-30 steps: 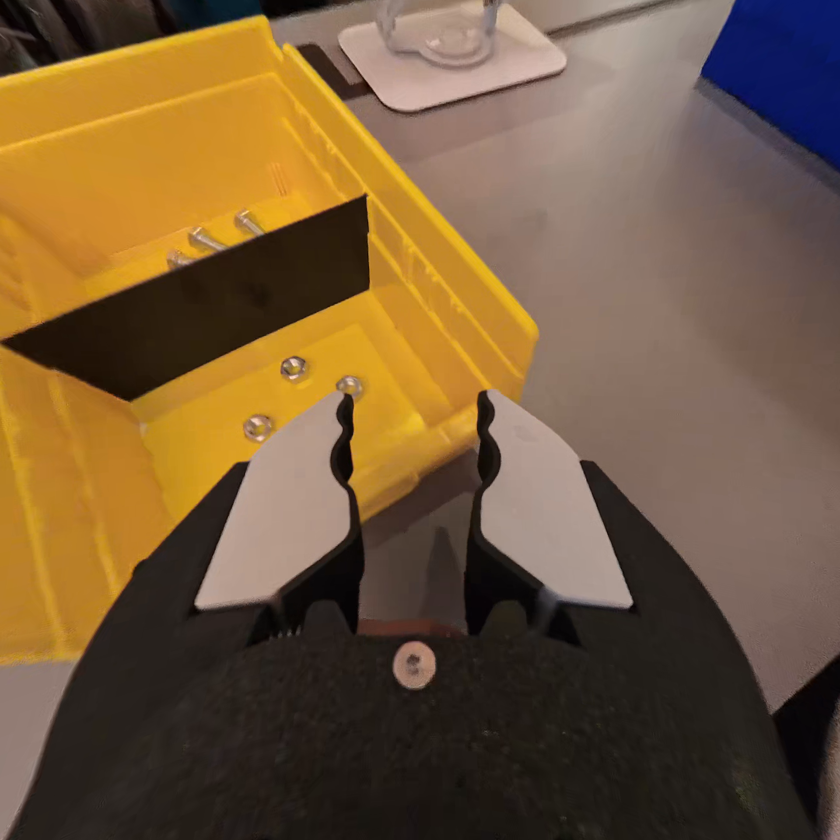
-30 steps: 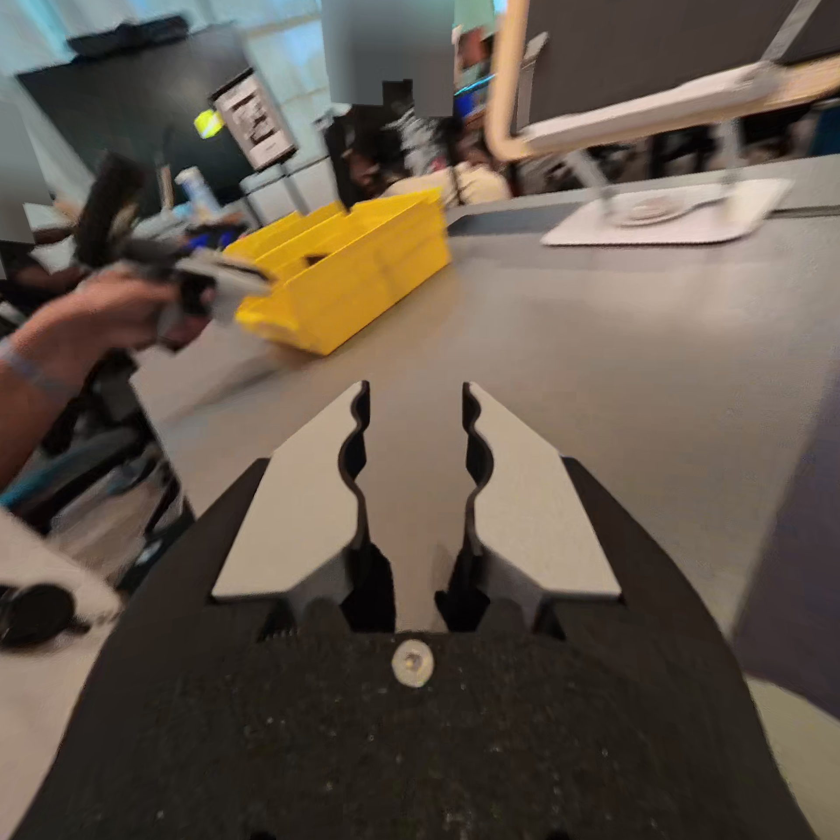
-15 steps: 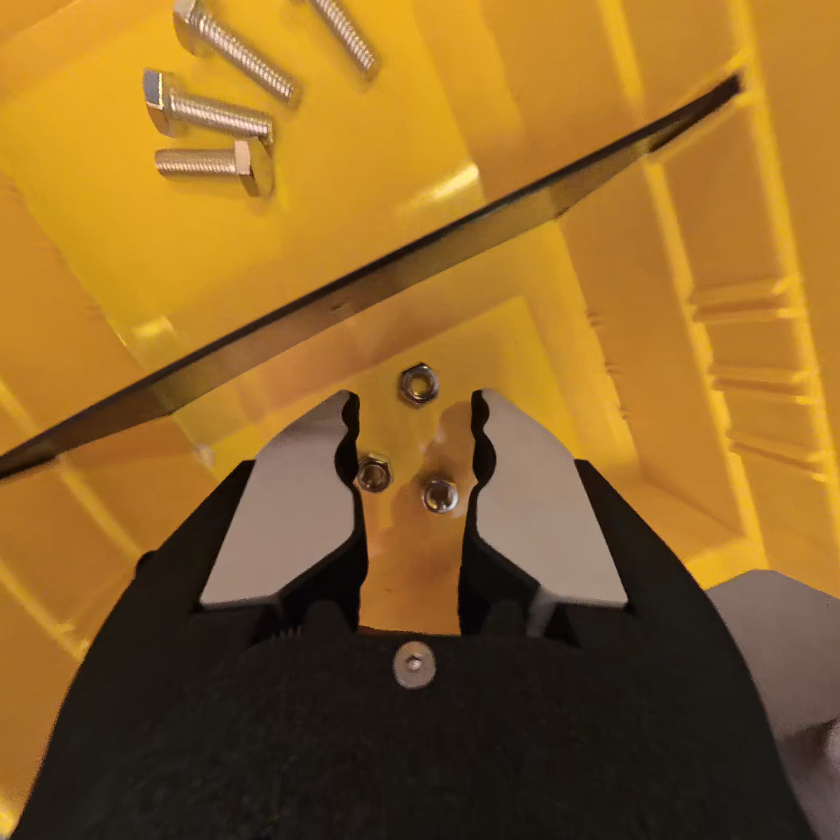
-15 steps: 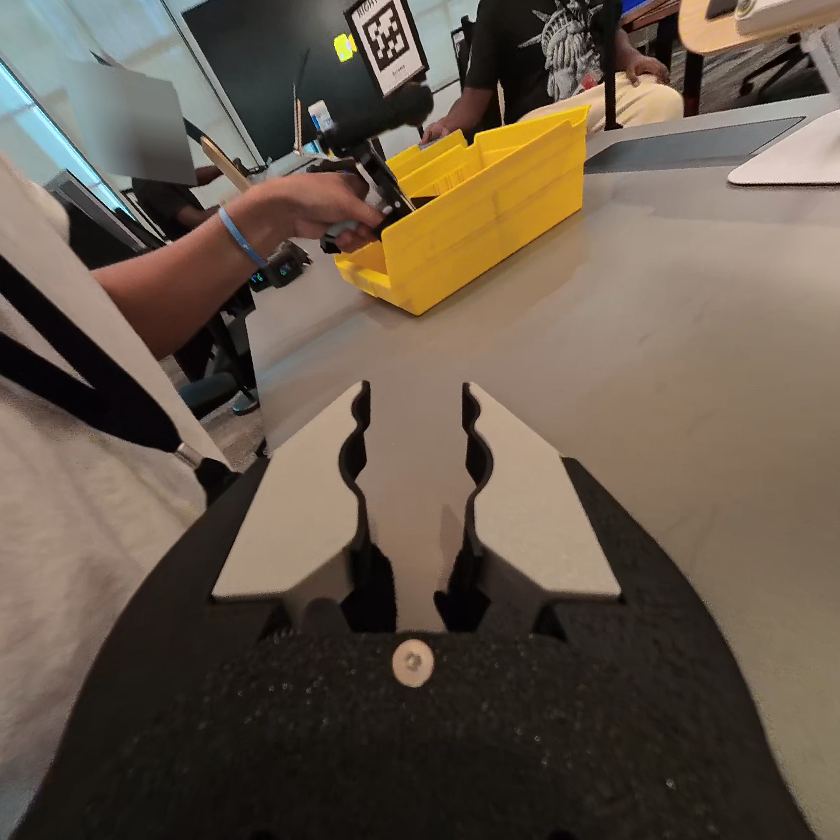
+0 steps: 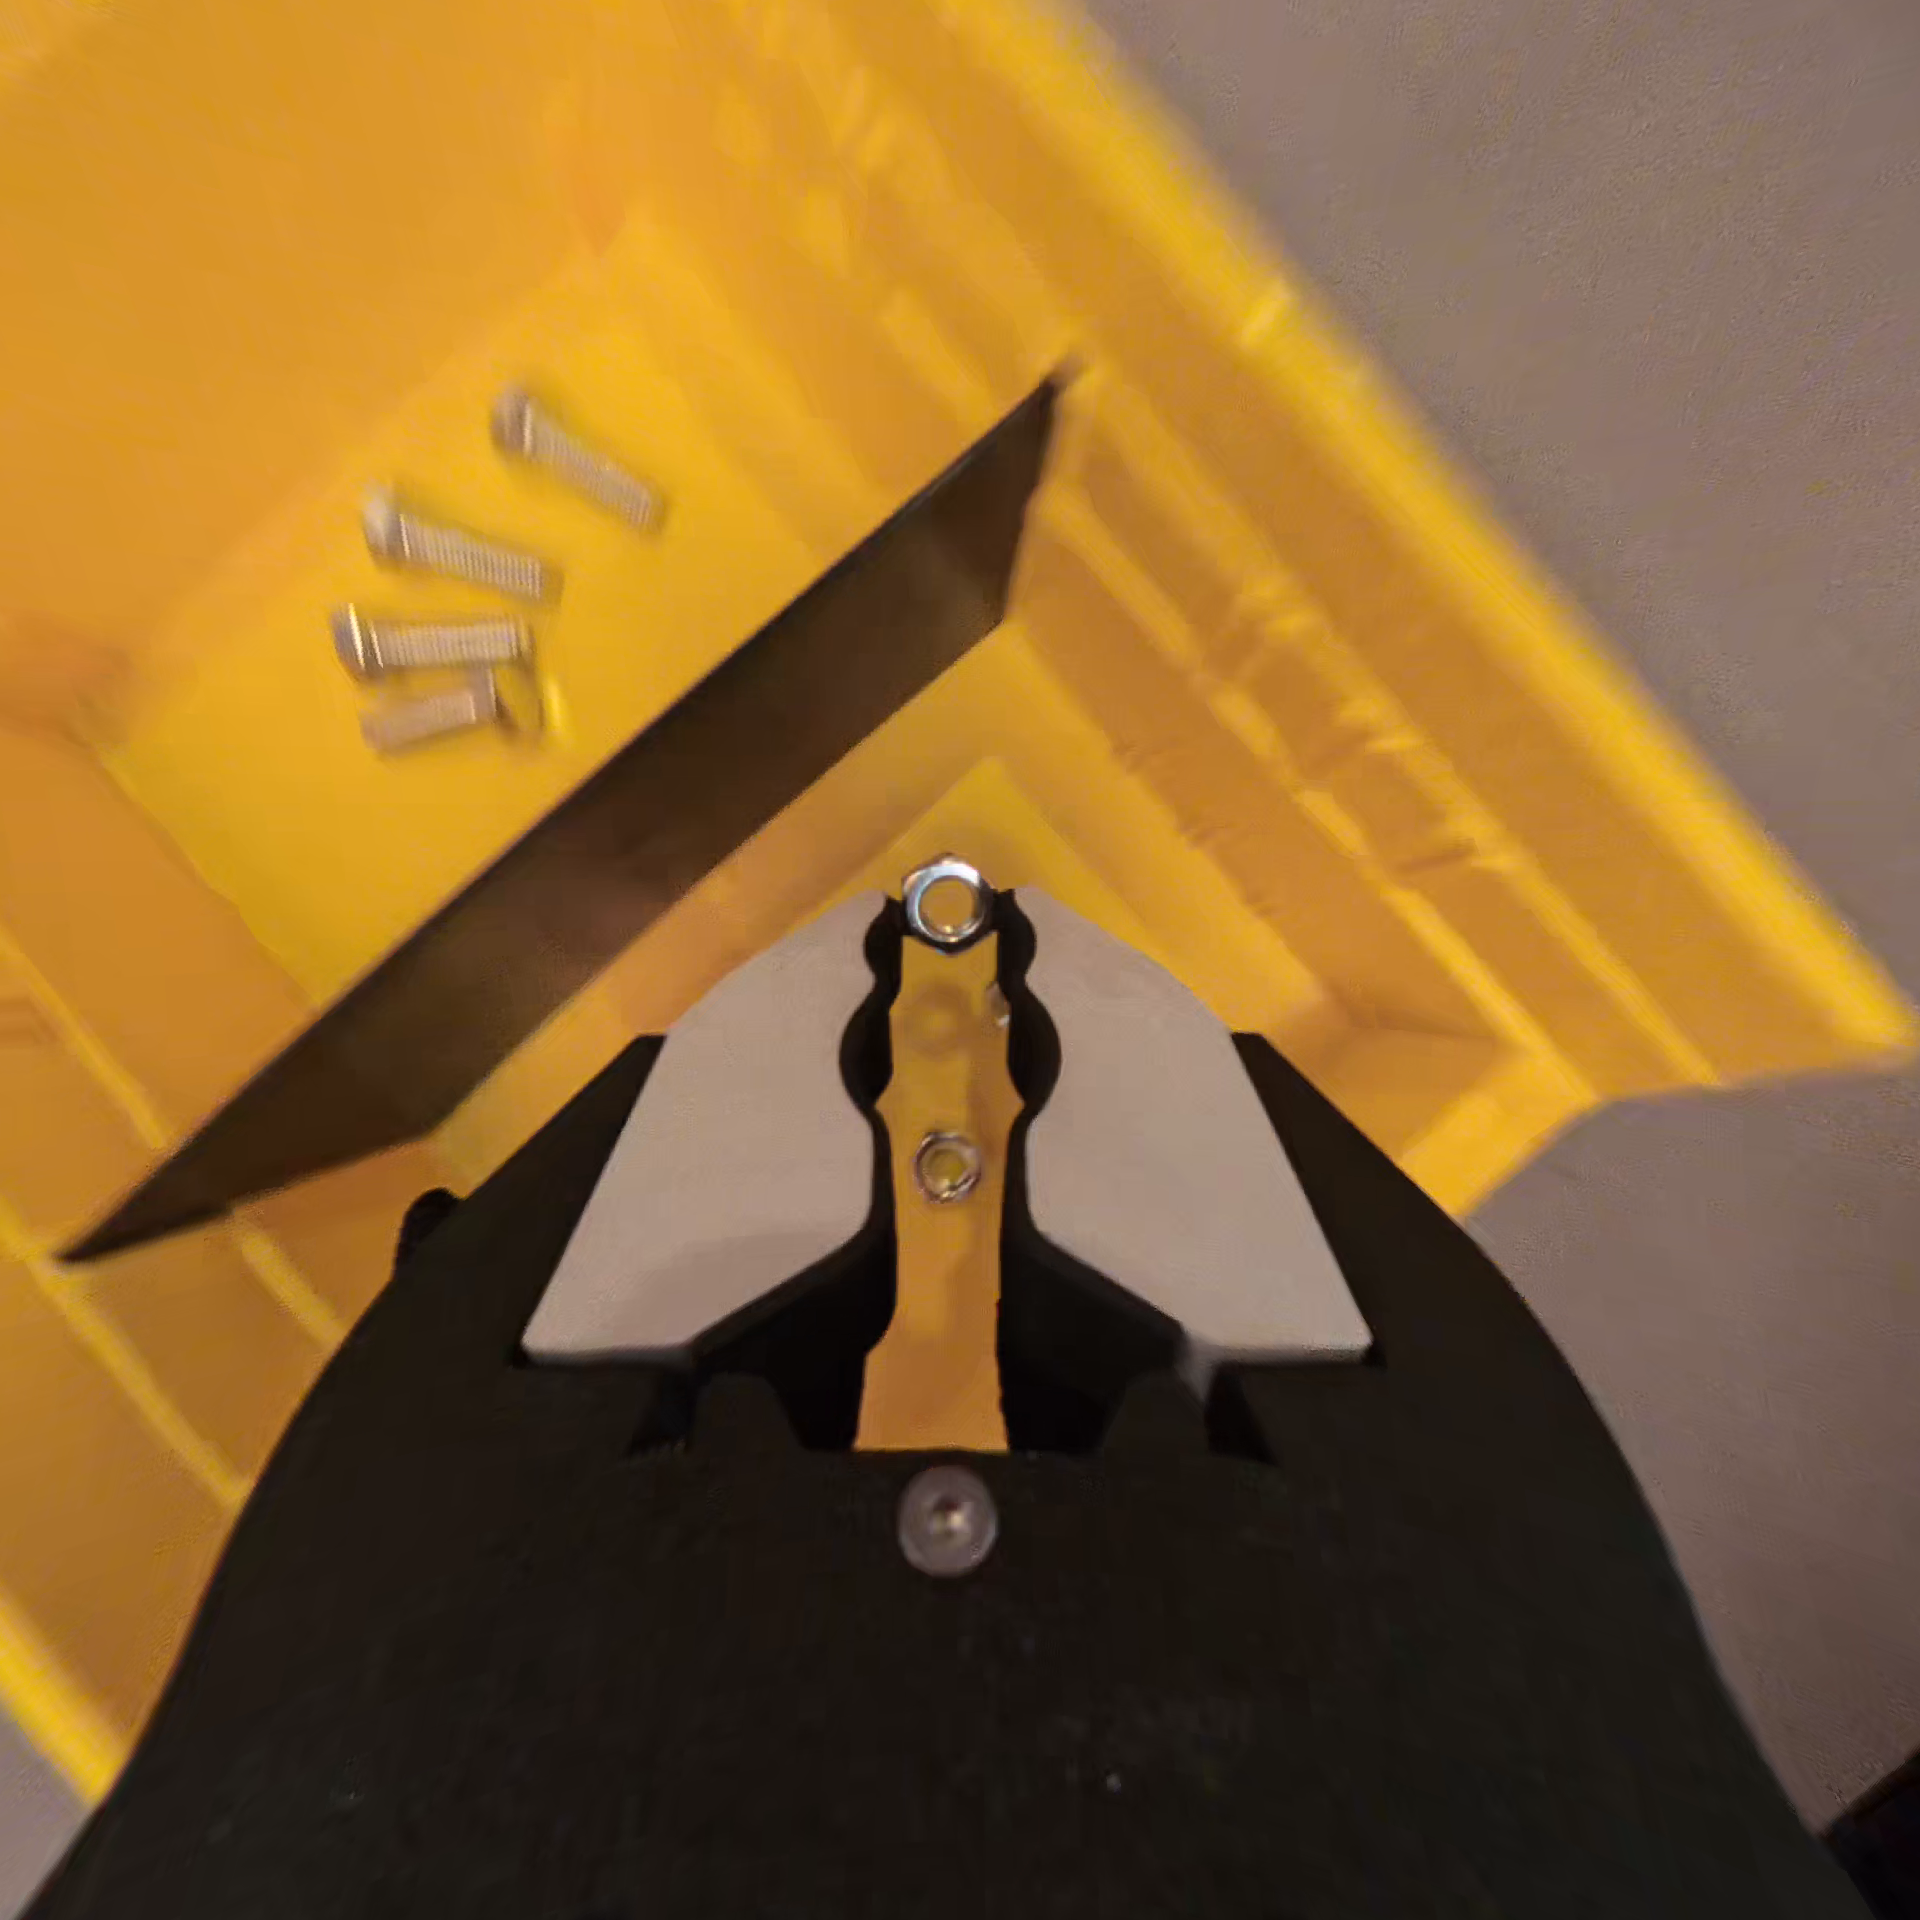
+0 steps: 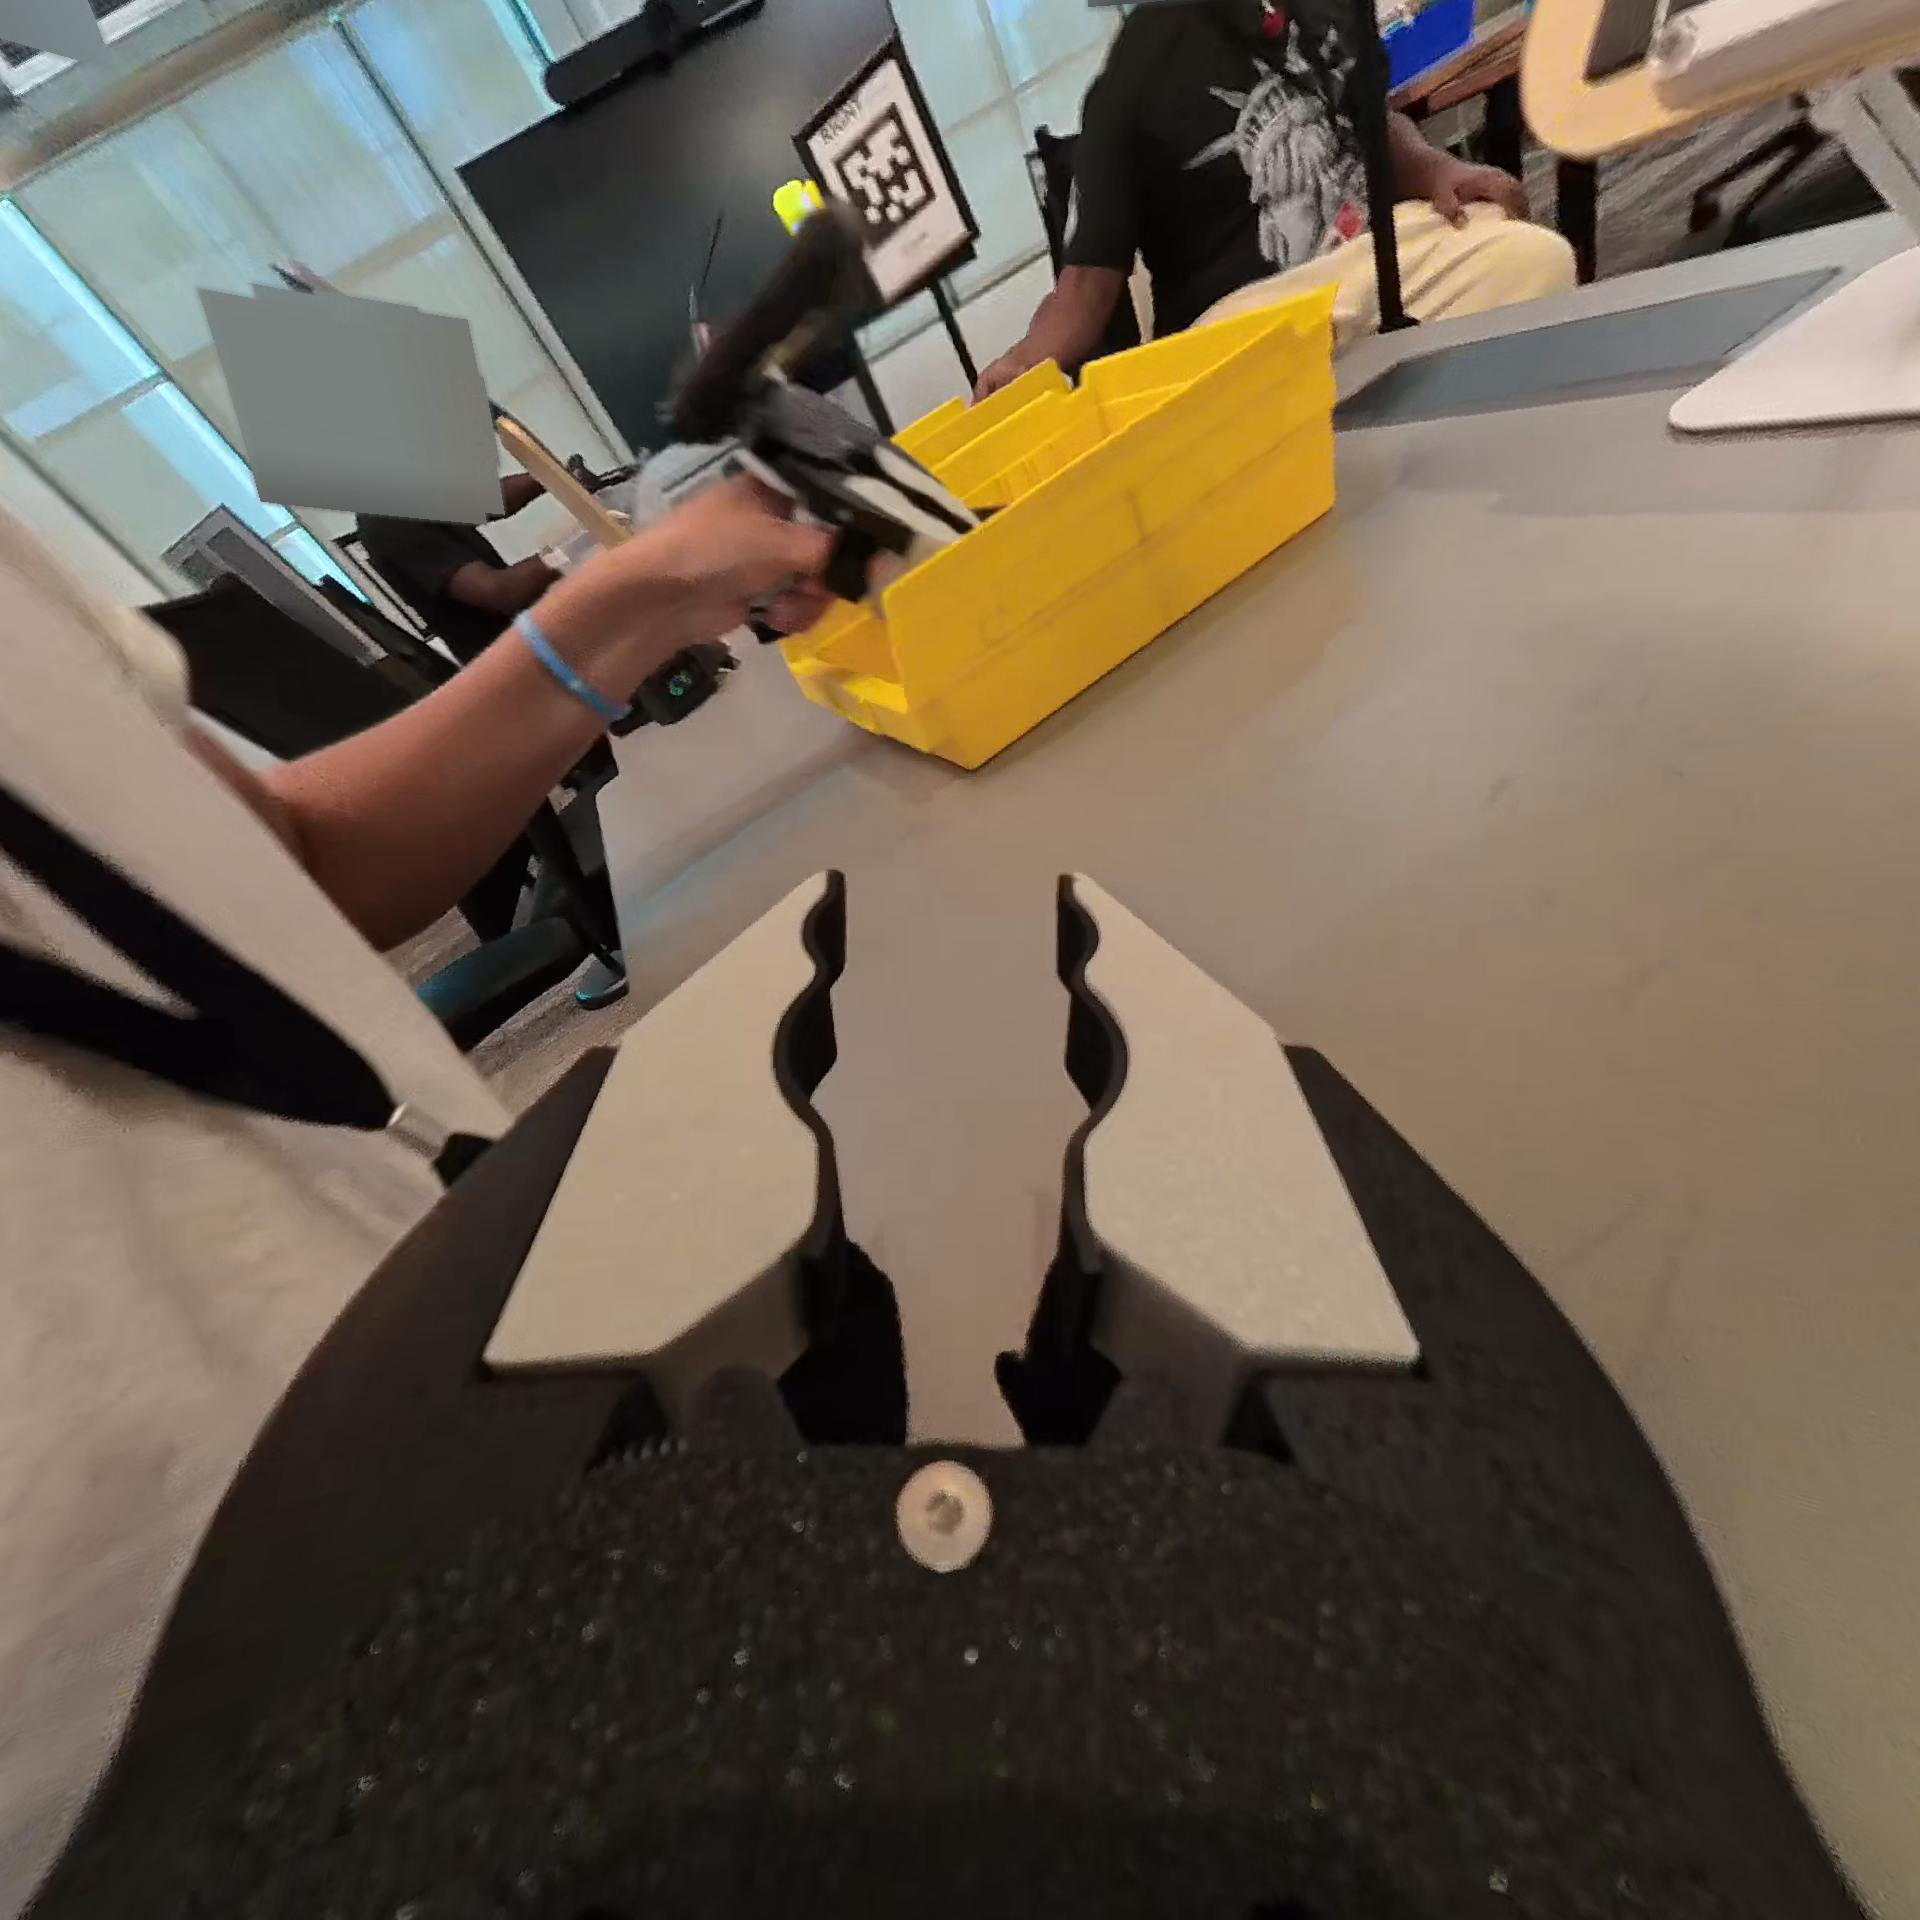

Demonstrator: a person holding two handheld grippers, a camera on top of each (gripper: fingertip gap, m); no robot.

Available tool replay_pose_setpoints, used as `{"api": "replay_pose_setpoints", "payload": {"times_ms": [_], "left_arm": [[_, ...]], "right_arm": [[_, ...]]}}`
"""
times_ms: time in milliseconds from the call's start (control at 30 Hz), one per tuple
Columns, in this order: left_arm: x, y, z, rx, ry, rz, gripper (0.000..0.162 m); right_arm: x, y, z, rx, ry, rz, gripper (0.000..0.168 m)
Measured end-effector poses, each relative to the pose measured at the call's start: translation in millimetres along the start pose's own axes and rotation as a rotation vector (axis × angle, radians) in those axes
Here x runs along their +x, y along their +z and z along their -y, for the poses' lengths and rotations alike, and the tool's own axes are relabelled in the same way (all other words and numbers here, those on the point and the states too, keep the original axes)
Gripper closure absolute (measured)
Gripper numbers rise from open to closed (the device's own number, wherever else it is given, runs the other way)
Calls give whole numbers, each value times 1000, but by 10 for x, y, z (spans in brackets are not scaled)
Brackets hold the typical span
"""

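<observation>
Left gripper [image 5: 948, 914], wrist view: the jaws were drawn narrow and pinched a silver hex nut [image 5: 947, 915] between their very tips, above the near compartment of a yellow plastic bin [image 5: 1299, 665]. Two further nuts lay on the bin floor in the gap between the fingers: one [image 5: 943, 1166] plainly seen, the other [image 5: 997, 1003] half hidden by the right finger and blurred, so probably a nut. A black divider [image 5: 623, 831] crossed the bin slantwise; beyond it, in the far compartment, lay four hex bolts [image 5: 447, 613] close together. The bin stood on a grey table [image 5: 1558, 260].

Right gripper [image 6: 950, 904], wrist view: the jaws stood apart with nothing between them, low over bare grey tabletop [image 6: 1507, 831], well apart from the bin [image 6: 1091, 582]. Farther off, a hand [image 6: 686, 582] with a blue wristband [image 6: 566, 665] held the left gripper [image 6: 894, 499] at the bin's near end. A seated person in a dark shirt [image 6: 1226, 156] was behind the bin.
</observation>
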State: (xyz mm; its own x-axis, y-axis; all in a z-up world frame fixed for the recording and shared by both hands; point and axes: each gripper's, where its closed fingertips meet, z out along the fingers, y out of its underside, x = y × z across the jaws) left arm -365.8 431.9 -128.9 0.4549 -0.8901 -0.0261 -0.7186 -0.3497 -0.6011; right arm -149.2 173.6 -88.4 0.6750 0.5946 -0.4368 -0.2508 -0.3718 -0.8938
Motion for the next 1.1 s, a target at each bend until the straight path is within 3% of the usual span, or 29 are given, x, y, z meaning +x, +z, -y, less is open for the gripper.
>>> {"api": "replay_pose_setpoints", "payload": {"times_ms": [33,133,200,333,500,733,967,1100], "left_arm": [[160,-139,155,97,79,-32,145],[796,-604,592,418,252,-173,145],[1277,-879,814,633,264,-321,145],[2014,-1067,913,835,243,-561,145],[2482,-945,821,865,245,-651,146],[2687,-920,726,879,291,-646,146],[2782,-864,689,868,324,-639,146],[2706,-696,635,790,261,-594,144]], "right_arm": [[33,30,-5,-22,25,-9,128],[6,238,7,-114,149,62,120],[-114,442,107,-144,226,168,115],[-488,768,418,-86,442,462,116],[-828,886,531,-87,585,733,123],[-856,783,477,-28,710,847,144],[-867,748,375,-62,635,801,152],[-652,805,267,-99,490,618,153]]}}
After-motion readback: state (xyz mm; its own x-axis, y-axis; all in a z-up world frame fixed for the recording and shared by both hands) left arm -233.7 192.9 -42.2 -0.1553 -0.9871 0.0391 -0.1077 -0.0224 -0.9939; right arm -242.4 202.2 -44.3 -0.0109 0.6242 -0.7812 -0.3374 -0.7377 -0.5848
